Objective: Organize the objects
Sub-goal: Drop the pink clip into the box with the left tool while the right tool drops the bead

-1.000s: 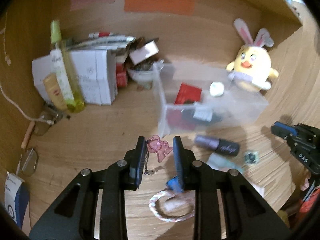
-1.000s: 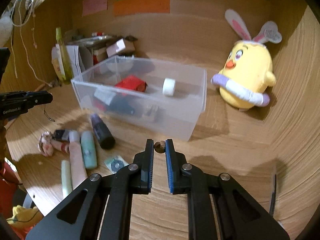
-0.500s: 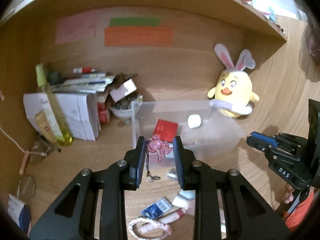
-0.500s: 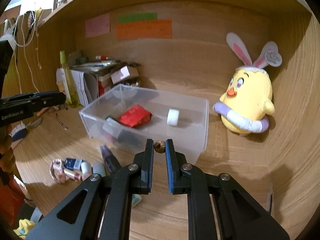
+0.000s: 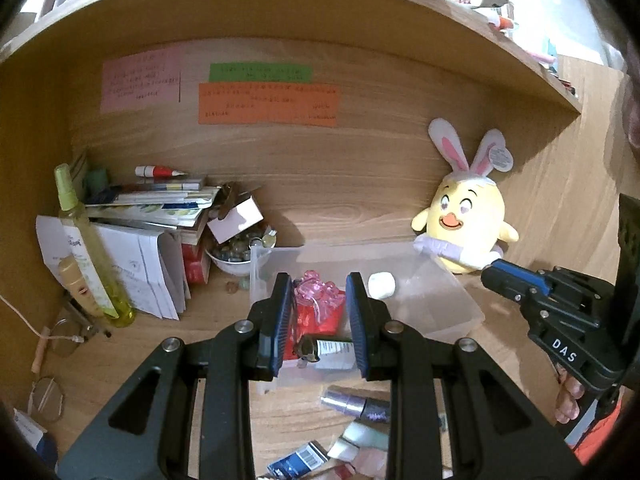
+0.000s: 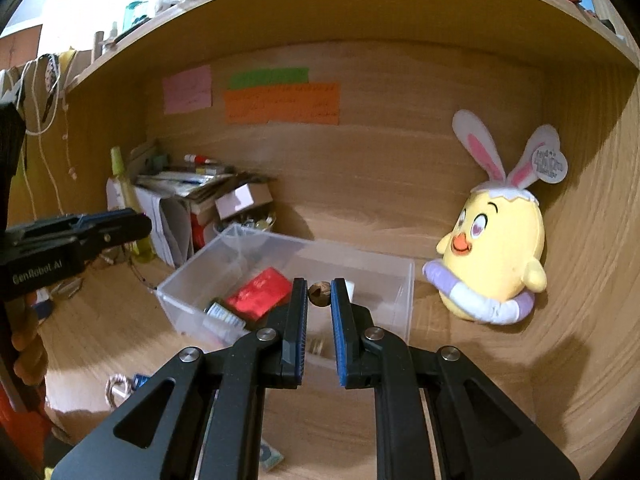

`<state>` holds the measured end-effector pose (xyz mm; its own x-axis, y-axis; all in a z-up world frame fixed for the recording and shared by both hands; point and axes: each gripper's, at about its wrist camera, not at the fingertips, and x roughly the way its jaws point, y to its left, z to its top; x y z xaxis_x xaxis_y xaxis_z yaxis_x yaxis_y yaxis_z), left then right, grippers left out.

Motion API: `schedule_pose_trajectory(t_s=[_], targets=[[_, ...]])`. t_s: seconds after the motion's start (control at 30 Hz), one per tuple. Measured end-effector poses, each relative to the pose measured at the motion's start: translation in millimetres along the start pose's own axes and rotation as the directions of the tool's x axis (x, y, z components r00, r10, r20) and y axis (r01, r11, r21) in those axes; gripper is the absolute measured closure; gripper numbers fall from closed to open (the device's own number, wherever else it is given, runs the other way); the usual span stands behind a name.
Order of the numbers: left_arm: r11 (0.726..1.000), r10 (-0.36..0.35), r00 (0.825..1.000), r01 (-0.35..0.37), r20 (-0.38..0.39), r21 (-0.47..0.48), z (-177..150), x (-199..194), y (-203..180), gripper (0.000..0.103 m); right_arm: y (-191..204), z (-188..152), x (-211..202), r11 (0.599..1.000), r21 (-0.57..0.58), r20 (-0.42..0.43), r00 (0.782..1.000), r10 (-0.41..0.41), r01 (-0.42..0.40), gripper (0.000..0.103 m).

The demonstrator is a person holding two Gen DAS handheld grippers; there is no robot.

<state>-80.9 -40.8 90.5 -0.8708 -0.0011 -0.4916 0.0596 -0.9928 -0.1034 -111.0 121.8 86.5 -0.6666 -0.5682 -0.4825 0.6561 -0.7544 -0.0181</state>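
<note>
**Both tools loaded above the clear bin**

Left tool [image 5: 317, 294]: narrowly parted, clamped on a pink translucent charm [image 5: 317, 295], held over the near left part of the clear bin [image 5: 440, 308]. Right tool [image 6: 319, 294]: almost fully closed, pinching a small brown nut-like bead [image 6: 319, 294] above the bin's near wall. Inside the bin: red packet [image 6: 260, 292], white roll [image 5: 381, 285], small tube [image 5: 326, 349]. Far right on the worktop [image 6: 480, 360]: yellow chick plush [image 6: 498, 256]. Far left: stacked papers [image 5: 140, 264], green spray bottle [image 5: 90, 248].

Pink charm [image 5: 316, 292], brown bead [image 6: 319, 294], aloft
</note>
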Motion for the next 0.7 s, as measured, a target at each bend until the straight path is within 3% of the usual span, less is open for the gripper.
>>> schedule_pose_trajectory(t_s=[0.27,0.7], targets=[[1.000,0.016,0.999,-0.017,-0.044,-0.017,-2.0,30.1,8.2,0.076,-8.4,4.4,29.7,1.000,0.019,-0.048,0.999,-0.015,0.016,0.092],[1.000,0.014,0.985,-0.016,-0.169,-0.014,-21.8,79.2,13.0,0.076,-31.7,-18.1,87.2,0.996,0.078,-0.192,0.981,-0.025,0.041,0.092]])
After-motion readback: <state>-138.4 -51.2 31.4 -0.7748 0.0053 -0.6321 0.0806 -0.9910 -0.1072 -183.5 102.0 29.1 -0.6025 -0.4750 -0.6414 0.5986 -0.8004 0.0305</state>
